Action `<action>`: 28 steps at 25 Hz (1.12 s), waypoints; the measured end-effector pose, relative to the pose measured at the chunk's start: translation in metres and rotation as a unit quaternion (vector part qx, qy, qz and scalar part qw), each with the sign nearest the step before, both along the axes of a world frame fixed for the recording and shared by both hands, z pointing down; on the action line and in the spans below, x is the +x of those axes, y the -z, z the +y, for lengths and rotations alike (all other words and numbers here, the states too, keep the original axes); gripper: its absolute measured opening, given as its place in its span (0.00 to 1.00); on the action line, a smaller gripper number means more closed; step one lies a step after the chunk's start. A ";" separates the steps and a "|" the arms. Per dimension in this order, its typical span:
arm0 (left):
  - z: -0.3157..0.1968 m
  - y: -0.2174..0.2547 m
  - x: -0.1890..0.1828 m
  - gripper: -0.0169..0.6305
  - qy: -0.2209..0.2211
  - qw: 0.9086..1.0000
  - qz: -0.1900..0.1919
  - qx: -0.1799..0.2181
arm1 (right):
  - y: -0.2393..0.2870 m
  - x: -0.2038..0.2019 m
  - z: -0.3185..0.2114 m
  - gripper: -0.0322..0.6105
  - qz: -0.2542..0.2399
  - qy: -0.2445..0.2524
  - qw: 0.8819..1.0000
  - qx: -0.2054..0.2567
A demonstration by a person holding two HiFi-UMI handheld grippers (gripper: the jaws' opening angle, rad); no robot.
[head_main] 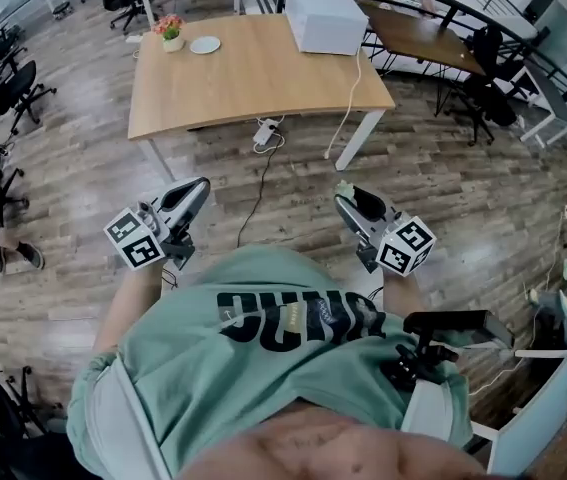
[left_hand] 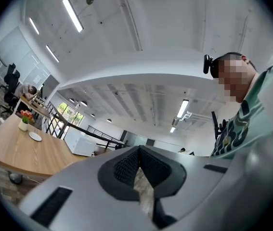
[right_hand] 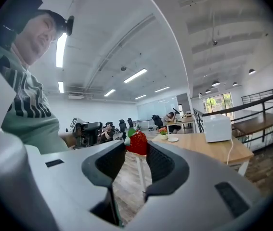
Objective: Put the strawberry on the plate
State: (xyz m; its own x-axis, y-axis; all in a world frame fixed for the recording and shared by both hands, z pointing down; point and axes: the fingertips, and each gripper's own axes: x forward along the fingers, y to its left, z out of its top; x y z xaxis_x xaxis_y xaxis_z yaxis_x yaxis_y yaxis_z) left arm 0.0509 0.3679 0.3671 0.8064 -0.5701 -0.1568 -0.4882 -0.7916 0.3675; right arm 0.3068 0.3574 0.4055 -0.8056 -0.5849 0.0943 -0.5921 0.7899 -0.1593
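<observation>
Presently, strawberry: red with a green cap, pinched between the tips of the right gripper's jaws. It is up in the air on the near side of the worktop, well short of its edge.
Worktop: pale wood on white legs, standing on a plank floor ahead of the person.
Plate: small and white, on the worktop's far left part, well apart from the strawberry.
Flower pot: at the worktop's far left corner, just beside the plate, with pink and orange blooms.
White box: on the worktop's far right corner.
Cable: white, hanging off the worktop's right edge toward the floor.
Power strip: on the floor under the worktop's near edge.
Right gripper: held about level on the worktop's near side, toward its right end. The jaws are clenched on the strawberry, pads pressing on its sides.
Left gripper: on the worktop's near side, toward its left end. The jaws are closed pad to pad at the tips, with nothing gripped.
Office chairs: dark, well to the left of the worktop.
</observation>
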 end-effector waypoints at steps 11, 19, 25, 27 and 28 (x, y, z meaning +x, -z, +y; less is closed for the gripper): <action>-0.067 0.004 -0.162 0.03 0.000 1.000 0.011 0.015 | 0.019 -0.158 -0.074 0.27 0.025 0.001 1.000 0.004; -0.103 -0.008 -0.209 0.03 0.008 0.999 0.037 -0.002 | 0.029 -0.211 -0.114 0.27 0.052 0.019 0.998 -0.002; -0.130 -0.028 -0.207 0.03 0.024 0.999 0.033 -0.013 | 0.012 -0.212 -0.155 0.27 0.045 0.039 0.998 -0.009; -0.140 -0.029 -0.201 0.03 0.037 0.999 0.028 -0.010 | 0.006 -0.209 -0.171 0.27 0.042 0.054 0.998 -0.009; -0.145 -0.028 -0.197 0.03 0.045 0.999 0.026 -0.008 | 0.004 -0.205 -0.179 0.27 0.040 0.061 0.997 -0.009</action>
State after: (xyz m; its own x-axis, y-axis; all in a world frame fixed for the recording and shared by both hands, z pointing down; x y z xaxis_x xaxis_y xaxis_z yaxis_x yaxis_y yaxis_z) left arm -0.1463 0.2229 0.3950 0.7434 -0.6420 -0.1878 -0.5364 -0.7399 0.4060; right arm 0.1015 0.1783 0.4014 -0.8605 -0.4800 0.1710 -0.5025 0.8548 -0.1293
